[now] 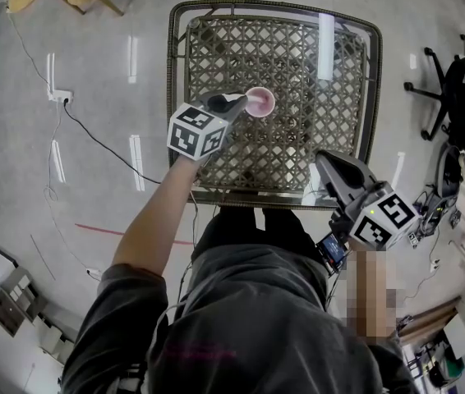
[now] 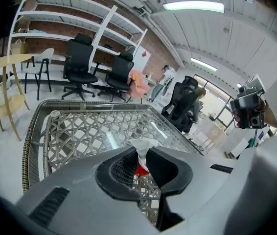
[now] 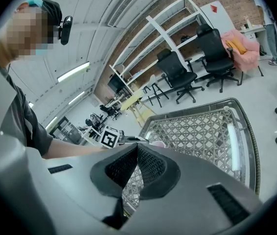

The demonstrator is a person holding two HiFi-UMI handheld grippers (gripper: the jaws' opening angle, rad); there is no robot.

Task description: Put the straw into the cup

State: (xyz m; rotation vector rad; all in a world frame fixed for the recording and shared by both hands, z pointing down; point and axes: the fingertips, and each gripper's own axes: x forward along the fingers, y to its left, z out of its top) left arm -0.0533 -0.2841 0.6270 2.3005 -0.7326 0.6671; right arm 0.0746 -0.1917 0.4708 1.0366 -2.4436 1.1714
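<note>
A small pink cup stands upright near the middle of the glass-topped wicker table. My left gripper sits just left of the cup's rim, shut on a white straw whose end reaches toward the cup. In the left gripper view the straw's white end sticks up between the pinching pads, with something red just below it. My right gripper hovers over the table's front right corner, shut with nothing between its pads. From the right gripper view, the cup shows just past the left gripper.
Black office chairs and a wooden chair stand beyond the table's far side. A cable and a power strip lie on the floor to the left. Another office chair stands to the right.
</note>
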